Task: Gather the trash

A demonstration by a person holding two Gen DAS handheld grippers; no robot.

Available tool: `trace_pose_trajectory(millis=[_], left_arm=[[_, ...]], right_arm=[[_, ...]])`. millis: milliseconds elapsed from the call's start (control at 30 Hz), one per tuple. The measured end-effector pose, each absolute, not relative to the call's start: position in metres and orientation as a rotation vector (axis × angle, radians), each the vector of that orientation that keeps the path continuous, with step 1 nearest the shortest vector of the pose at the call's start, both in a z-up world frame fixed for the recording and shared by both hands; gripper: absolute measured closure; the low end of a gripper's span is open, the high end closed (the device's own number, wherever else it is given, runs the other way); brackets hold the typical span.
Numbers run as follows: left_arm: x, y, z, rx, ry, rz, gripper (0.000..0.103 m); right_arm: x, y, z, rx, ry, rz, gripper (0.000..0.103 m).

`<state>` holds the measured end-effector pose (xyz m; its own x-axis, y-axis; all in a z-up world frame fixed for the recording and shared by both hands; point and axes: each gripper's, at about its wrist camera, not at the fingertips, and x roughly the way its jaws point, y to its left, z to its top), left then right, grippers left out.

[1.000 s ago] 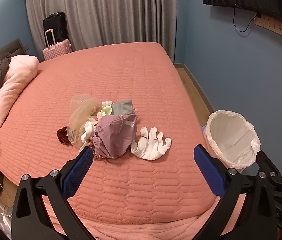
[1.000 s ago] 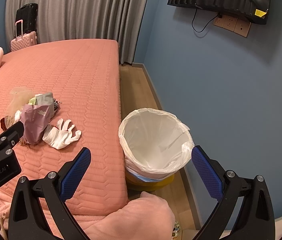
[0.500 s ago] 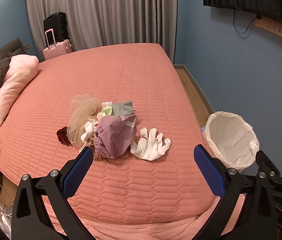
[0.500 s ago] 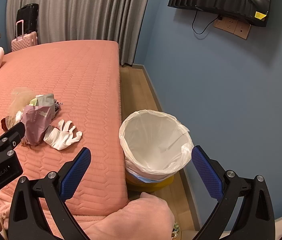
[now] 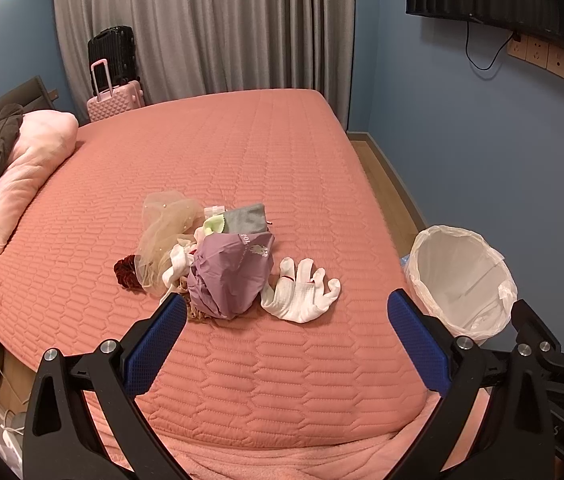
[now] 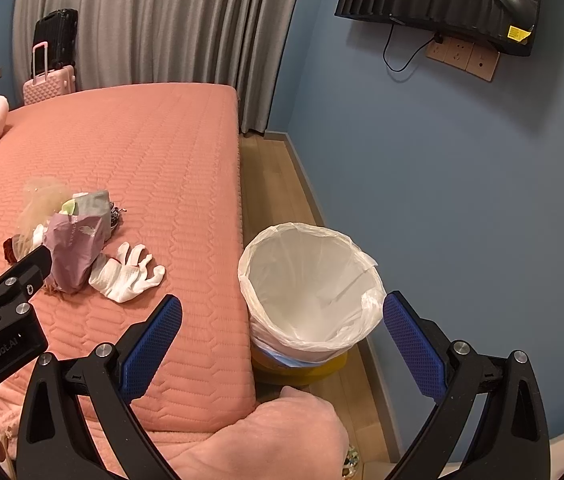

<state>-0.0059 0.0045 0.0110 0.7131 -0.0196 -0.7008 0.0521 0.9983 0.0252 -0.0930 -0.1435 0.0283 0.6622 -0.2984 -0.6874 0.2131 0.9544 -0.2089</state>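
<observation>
The left tool [image 5: 282, 326] gapes wide at the bottom of its frame, holding nothing; the right tool [image 6: 282, 330] is likewise spread and empty. Mid-frame on the bed [image 5: 242, 152] lies the trash [image 5: 218, 260], a heap with a glove [image 5: 302, 296] beside it. The bin [image 6: 310, 284], lower centre, looks empty. Collecting seems not yet begun.

The left wrist view looks from the foot of the bed [image 5: 242, 168] along its length toward the curtain [image 5: 202, 28]. The right wrist view sits further right, facing the bin [image 6: 310, 280] closely. Both share the trash pile [image 5: 226, 264], bin and bed.
</observation>
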Motion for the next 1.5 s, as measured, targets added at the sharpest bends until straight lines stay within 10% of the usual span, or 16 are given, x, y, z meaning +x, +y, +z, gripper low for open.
trace_pose_trajectory(millis=[1500], left_arm=[[-0.0054,0.0071,0.0158,0.039,0.77,-0.048,0.007]], right_arm=[[-0.0892,-0.1408,0.0348,-0.125,0.778,-0.299,0.006]])
